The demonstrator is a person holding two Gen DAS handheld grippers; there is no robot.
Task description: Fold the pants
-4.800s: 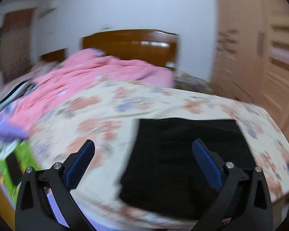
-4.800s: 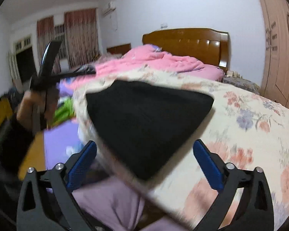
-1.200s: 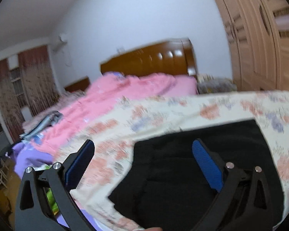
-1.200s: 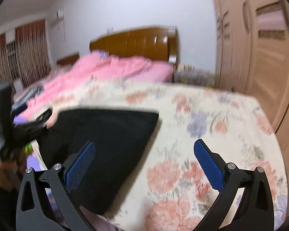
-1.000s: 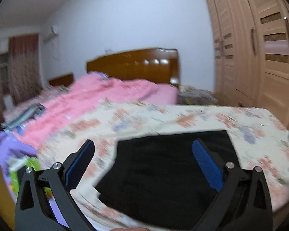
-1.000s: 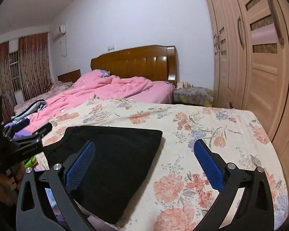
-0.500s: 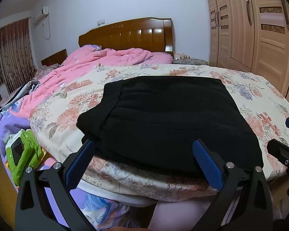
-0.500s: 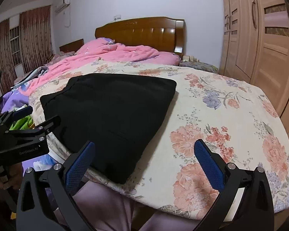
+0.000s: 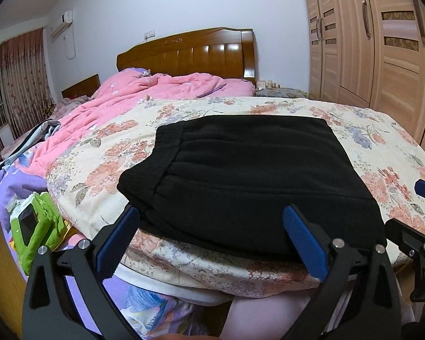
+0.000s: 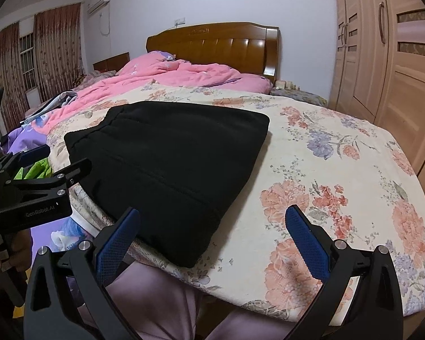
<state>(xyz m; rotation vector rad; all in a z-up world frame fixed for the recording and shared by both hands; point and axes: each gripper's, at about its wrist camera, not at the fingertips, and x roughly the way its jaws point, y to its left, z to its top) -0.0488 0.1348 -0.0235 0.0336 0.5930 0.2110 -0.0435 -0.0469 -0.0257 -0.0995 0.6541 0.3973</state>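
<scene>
The black pants point(image 9: 246, 175) lie folded in a flat rectangle on the floral bedspread point(image 9: 382, 141), near the bed's foot edge; the elastic waistband faces left. They also show in the right wrist view point(image 10: 170, 164). My left gripper point(image 9: 212, 240) is open and empty, just in front of the pants' near edge. My right gripper point(image 10: 215, 235) is open and empty, at the pants' near right corner. The left gripper shows at the left of the right wrist view point(image 10: 36, 181).
A pink quilt point(image 9: 144, 96) lies bunched toward the wooden headboard point(image 9: 189, 51). A wardrobe point(image 9: 382, 51) stands at the right. A green toy phone point(image 9: 34, 223) and purple bedding point(image 9: 5, 181) lie at the left below the bed edge. The person's legs point(image 10: 161, 306) are below.
Both grippers have dropped and settled close to the foot edge of the bed, stopping in front of the folded pants. The pants have not moved. Both stay open.
</scene>
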